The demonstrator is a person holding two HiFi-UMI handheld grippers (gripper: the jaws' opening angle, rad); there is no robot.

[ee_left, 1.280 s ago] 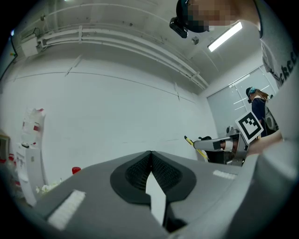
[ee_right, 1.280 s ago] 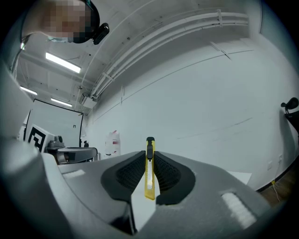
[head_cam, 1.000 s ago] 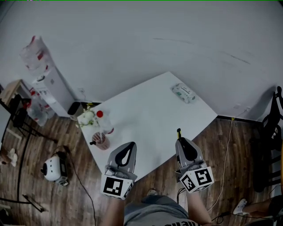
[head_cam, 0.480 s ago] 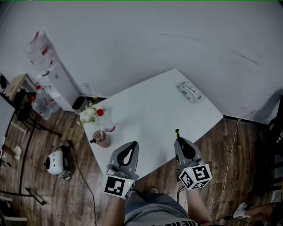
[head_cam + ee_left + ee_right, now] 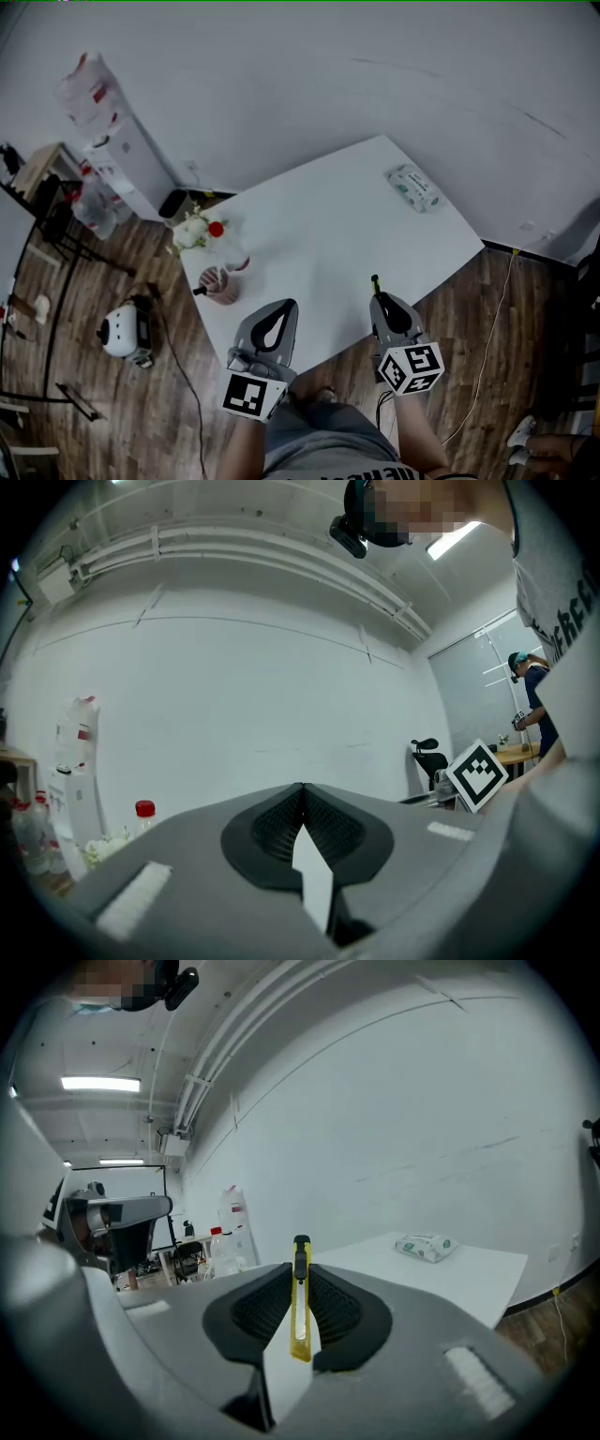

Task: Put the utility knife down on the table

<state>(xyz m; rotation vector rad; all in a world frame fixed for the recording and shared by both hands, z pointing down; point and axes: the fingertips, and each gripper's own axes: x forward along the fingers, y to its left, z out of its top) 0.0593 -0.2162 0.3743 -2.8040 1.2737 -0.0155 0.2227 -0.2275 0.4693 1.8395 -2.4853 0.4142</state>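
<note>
Right gripper [image 5: 381,302] clamped on utility knife [image 5: 300,1316], held over the near edge of the table [image 5: 319,225]. Left gripper [image 5: 302,803] closed, empty. Judged step: carrying. Next: lower knife to tabletop, part jaws.

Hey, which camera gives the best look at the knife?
The right gripper view: the knife sits dead centre, yellow with a black slider, clamped in the right gripper. The head view shows only its small tip past that gripper. The left gripper view doesn't show it.
</note>
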